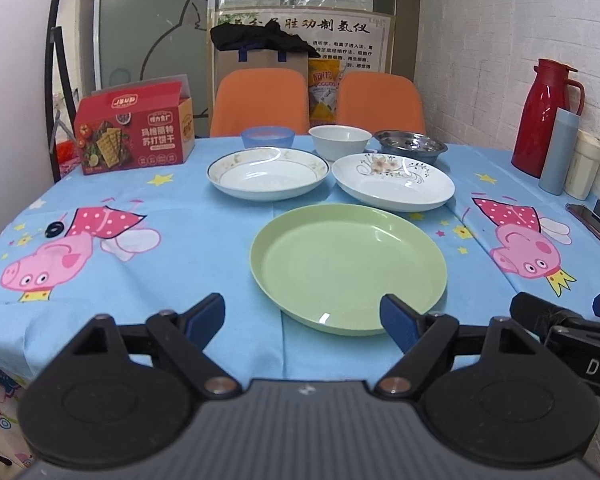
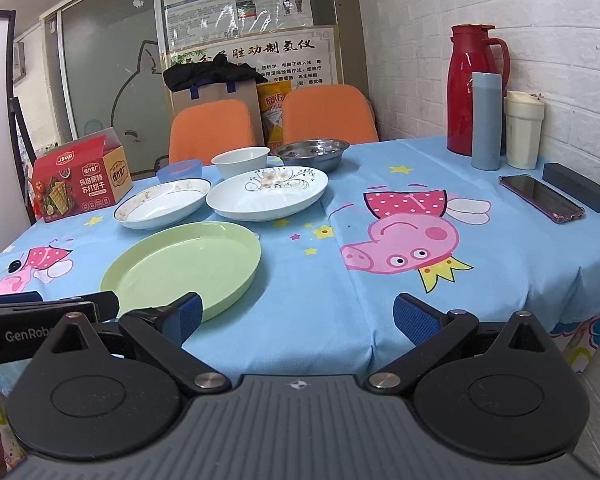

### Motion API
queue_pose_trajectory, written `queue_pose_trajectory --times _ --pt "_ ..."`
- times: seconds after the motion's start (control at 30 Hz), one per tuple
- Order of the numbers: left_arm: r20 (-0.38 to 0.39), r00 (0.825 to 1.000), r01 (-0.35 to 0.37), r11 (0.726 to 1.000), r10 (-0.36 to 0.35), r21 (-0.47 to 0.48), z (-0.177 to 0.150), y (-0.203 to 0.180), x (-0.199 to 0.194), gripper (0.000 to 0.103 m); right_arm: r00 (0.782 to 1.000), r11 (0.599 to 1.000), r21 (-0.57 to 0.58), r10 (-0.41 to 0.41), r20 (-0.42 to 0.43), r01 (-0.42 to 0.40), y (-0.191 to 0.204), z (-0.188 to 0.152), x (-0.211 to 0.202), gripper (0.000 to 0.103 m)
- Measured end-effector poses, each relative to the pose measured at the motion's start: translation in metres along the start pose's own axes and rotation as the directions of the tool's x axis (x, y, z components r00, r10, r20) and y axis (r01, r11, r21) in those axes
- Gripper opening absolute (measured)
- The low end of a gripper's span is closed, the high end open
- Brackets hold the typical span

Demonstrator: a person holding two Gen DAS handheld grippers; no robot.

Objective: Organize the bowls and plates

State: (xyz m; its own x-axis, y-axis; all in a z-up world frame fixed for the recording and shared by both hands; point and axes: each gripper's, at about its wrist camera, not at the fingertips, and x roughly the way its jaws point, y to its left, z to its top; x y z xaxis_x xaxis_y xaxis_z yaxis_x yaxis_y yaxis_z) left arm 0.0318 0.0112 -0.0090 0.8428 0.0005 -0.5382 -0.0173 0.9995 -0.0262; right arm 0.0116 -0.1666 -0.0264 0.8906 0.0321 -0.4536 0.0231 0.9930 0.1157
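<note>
The surface (image 1: 204,248) wears a blue cartoon-pig cloth. A green plate (image 1: 348,272) lies nearest, with a gold-rimmed white plate (image 1: 268,174) and a flower-printed white plate (image 1: 394,180) side by side behind it. Further back stand a small blue bowl (image 1: 267,137), a white bowl (image 1: 339,141) and a steel bowl (image 1: 410,146), in front of two orange chairs (image 1: 260,100).

The left tongs (image 1: 302,318) hang wide open and empty at the near edge, the right-hand pad in front of the green plate's rim. The right tongs (image 2: 296,318) are also spread wide, holding nothing, over bare cloth to the right of that plate.

A red cracker box (image 1: 134,130) printed in Chinese sits far left. A red thermos (image 2: 474,88), a grey-blue flask (image 2: 486,120) and a cream cup (image 2: 524,130) line the brick wall. Only the right view shows fully the phone (image 2: 542,198) and dark case (image 2: 576,186) beside them. It also reads "GenRobo" on the other tool; the left view reads "DAS".
</note>
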Motion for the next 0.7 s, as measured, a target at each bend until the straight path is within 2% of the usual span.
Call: queue_pose_trajectory --times 0.13,0.27,0.43,0.53,0.7 --pt "-0.028 1.0 0.0 0.999 -0.002 -0.043 0.015 0.019 0.015 0.082 1.0 1.0 -0.013 -0.007 -0.02 0.007 -0.003 0.006 0.017 0.103" --pt "-0.095 0.995 0.002 0.996 -0.011 -0.092 0.03 0.038 0.045 0.082 0.996 0.999 -0.031 0.029 -0.086 -0.031 0.002 0.012 0.046 0.103" --pt "-0.185 0.979 0.057 0.991 -0.079 -0.118 0.039 0.049 0.088 0.082 0.983 0.993 -0.058 0.093 -0.157 -0.103 0.016 0.02 0.086 0.103" --pt "-0.197 0.974 0.089 0.989 -0.112 -0.122 0.044 0.052 0.105 0.082 0.976 0.989 -0.076 0.114 -0.184 -0.129 0.023 0.025 0.107 0.103" --pt "-0.218 0.964 0.133 0.985 -0.155 -0.113 0.047 0.054 0.126 0.082 0.966 0.983 -0.125 0.099 -0.237 -0.132 0.031 0.026 0.132 0.103"
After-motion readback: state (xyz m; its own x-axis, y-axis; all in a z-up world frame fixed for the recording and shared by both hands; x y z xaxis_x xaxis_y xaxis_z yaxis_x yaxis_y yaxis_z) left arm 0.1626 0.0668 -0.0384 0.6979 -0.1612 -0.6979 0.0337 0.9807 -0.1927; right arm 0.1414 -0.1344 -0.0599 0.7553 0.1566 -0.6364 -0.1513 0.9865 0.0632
